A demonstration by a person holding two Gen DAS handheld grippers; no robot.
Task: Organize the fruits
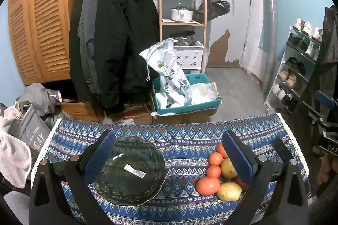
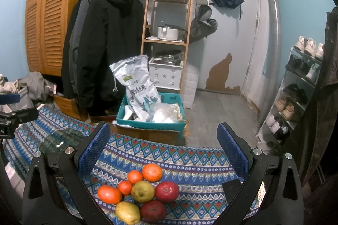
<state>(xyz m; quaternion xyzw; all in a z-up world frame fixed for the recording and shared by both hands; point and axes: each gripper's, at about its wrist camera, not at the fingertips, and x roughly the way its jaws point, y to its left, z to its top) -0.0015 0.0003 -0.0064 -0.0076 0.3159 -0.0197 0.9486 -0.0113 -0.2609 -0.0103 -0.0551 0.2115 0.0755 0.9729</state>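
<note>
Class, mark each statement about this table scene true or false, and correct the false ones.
1. The glass plate holds no fruit. True.
2. Both tools stand shut. False: the left tool and right tool are open.
3. Two red apples lie in the fruit pile. True.
4. The fruit lies in the teal crate. False: it lies on the patterned tablecloth.

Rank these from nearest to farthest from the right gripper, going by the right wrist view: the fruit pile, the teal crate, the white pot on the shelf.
1. Fruit pile: on the patterned cloth, right below the open jaws of the right gripper.
2. Teal crate: on the floor just beyond the table's far edge.
3. White pot: on the wooden shelf at the back.
</note>
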